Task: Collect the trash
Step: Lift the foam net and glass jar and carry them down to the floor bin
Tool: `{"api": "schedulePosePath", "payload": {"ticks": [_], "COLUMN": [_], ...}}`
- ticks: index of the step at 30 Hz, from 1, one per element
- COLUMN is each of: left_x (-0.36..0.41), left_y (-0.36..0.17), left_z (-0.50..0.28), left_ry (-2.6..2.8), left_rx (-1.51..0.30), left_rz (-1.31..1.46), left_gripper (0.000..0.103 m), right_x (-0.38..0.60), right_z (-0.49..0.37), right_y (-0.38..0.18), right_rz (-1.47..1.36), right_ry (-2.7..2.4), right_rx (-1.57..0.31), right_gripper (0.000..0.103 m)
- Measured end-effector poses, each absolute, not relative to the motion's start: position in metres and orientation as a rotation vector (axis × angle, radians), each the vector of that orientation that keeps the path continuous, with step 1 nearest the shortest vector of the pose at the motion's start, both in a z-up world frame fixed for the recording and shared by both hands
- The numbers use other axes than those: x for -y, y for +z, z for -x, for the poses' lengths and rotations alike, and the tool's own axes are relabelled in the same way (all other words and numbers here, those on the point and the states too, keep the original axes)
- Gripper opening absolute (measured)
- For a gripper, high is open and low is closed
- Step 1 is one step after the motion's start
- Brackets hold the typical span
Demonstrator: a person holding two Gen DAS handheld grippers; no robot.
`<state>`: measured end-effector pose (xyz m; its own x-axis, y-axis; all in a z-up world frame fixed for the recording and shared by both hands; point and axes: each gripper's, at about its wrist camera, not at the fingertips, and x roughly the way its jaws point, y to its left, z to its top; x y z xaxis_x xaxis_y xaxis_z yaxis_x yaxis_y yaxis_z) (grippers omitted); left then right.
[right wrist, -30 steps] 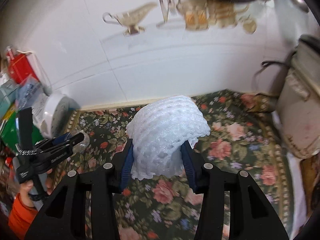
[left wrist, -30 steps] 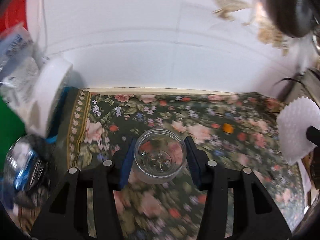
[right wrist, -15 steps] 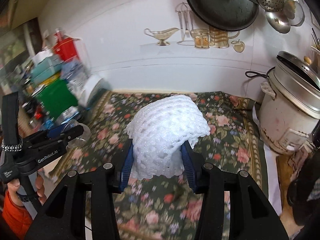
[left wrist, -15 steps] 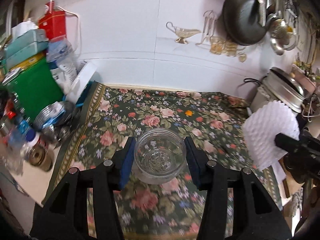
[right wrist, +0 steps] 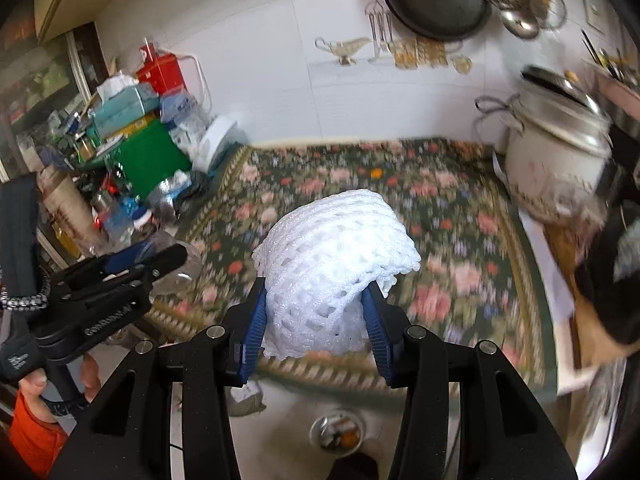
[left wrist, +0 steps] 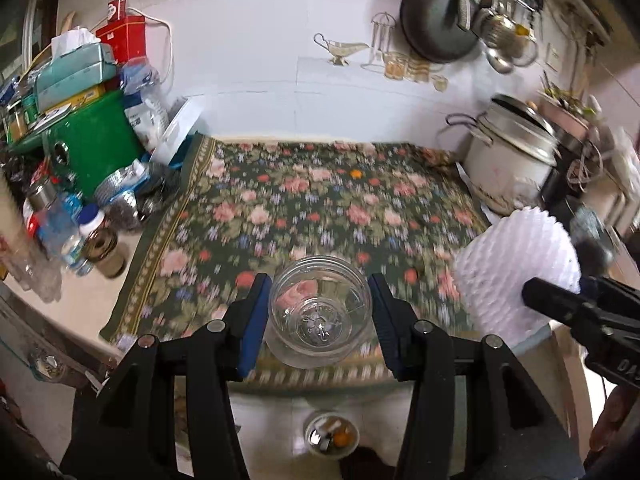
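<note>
Nearest to us, our left claw [left wrist: 320, 312] is clenched on a clear, round plastic jar [left wrist: 319, 310], its blue-padded fingers [left wrist: 253, 320] pressed against the jar's sides and its open mouth facing the camera. Our right claw [right wrist: 318, 312] grips a white foam fruit net [right wrist: 334, 268], a soft domed mesh sleeve that bulges up between the pads. Both are held in the air over the near edge of the tabletop [left wrist: 68, 316], the net to the right of the jar. Below them, on the floor, sits a small round bowl [left wrist: 331, 436] holding what may be scraps; blur keeps us from saying more. Past the claws spreads a dark green floral cloth [left wrist: 320, 200] covering the tabletop. To its left stands a green box [left wrist: 96, 140] amid stacked packages and bottles, and to its right a white rice cooker with a metal lid [left wrist: 512, 152]. Farthest back, a dark pan [left wrist: 436, 20] hangs on the white tiled wall [left wrist: 248, 60].
</note>
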<state>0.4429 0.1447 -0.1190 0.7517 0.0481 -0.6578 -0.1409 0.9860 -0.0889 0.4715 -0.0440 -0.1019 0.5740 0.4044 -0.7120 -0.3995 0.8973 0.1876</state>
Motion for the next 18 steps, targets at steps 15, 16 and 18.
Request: {"api": "schedulePosePath", "payload": {"ticks": [15,16,18], "left_x": [-0.143,-0.141,-0.138], "left_y": [-0.163,-0.168,-0.18], "left_z": [-0.306,-0.303,-0.299], "left_ry": [0.0,-0.006,-0.013], "left_rx": [-0.85,-0.863,-0.891], "left_rz": [0.114,0.113,0.113], "left_gripper": [0.048,0.048,0.048], "right_x": [0.02,0.02,0.025], "right_z": [-0.337,-0.331,-0.325], "right_y": [-0.15,-0.152,-0.158], "right_rz": [-0.047,-0.047,-0.056], "right_ry": [0.383,0.378,0.365], "right_rx": [-0.996,-1.0,-1.019], "right_gripper": [0.043,0.043,0.043]}}
